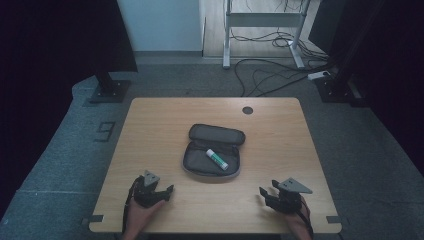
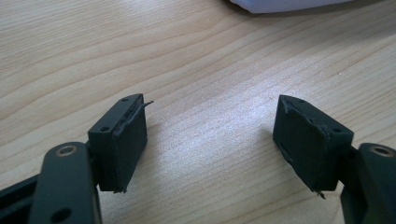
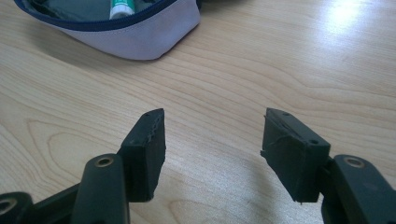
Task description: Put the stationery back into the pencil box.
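Centre of the high view: open pencil case (image 1: pixel 212 152) lies flat on the wooden table (image 1: pixel 280 145), lid folded back toward the far edge, a white glue stick with green label (image 1: pixel 217 159) lying diagonally inside it. Lower left of the frame, left gripper (image 1: pixel 161 192) rests on the table near the front edge, jaws spread wide, nothing between them; its own view confirms bare wood between the pads (image 2: pixel 123 140), case edge (image 2: pixel 289 4) at top. Lower right, right gripper (image 1: pixel 264 192) also sits on the table, jaws wide and empty; in its view the case (image 3: pixel 135 39) and glue stick (image 3: pixel 122 7) sit upper left. Both grippers are well apart from the case.
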A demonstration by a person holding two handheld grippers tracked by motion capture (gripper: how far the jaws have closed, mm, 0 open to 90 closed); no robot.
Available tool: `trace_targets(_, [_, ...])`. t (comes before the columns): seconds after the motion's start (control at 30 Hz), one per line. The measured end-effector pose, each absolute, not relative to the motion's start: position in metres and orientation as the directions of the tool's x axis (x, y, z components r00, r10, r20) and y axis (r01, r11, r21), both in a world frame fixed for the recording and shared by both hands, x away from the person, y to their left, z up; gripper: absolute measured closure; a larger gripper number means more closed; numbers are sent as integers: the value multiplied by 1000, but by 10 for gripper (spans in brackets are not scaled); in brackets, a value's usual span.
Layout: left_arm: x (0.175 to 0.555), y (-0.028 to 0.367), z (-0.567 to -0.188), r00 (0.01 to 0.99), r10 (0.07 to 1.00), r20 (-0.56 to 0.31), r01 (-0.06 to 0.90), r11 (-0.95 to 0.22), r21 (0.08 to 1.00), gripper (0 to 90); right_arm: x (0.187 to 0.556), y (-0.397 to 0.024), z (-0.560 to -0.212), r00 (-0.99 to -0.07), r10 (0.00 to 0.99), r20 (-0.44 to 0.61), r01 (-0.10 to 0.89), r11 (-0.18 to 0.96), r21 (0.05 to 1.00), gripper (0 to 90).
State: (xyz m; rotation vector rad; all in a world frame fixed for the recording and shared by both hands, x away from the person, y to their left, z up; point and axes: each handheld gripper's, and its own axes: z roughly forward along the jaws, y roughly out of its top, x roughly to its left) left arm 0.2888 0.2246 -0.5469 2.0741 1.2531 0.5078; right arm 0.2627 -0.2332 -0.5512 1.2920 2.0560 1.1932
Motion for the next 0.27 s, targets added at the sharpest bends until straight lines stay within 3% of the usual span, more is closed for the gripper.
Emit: trace_targets(0.27, [289,225,-547,467,884,-6,631,-329,703,261,263,-232,-551,-472,878,77,510,200,837,373])
